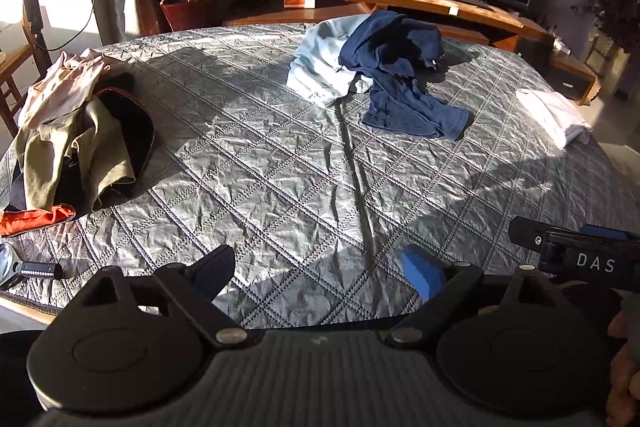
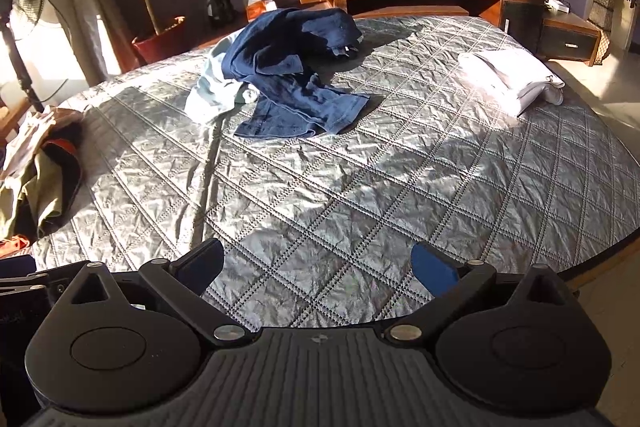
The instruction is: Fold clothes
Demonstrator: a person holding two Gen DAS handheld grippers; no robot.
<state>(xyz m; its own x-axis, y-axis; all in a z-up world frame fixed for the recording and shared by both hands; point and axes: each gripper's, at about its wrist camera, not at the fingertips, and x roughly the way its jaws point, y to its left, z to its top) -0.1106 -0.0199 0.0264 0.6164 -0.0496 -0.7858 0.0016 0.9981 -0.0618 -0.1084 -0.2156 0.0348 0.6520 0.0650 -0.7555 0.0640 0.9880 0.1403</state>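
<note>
Left gripper point(image 1: 320, 273): wide, empty.
Right gripper point(image 2: 318, 267): wide, empty.
Navy garment point(image 2: 296, 79): far, centre-left; long axis runs near-right; neither hand clearly nearer.

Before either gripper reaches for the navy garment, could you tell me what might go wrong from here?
1. The navy garment lies across the light blue garment, so a pinch may lift both.
2. Both lie far across the quilted cover from the open, empty left gripper and right gripper.
3. Dragging might disturb the folded white garment.
</note>
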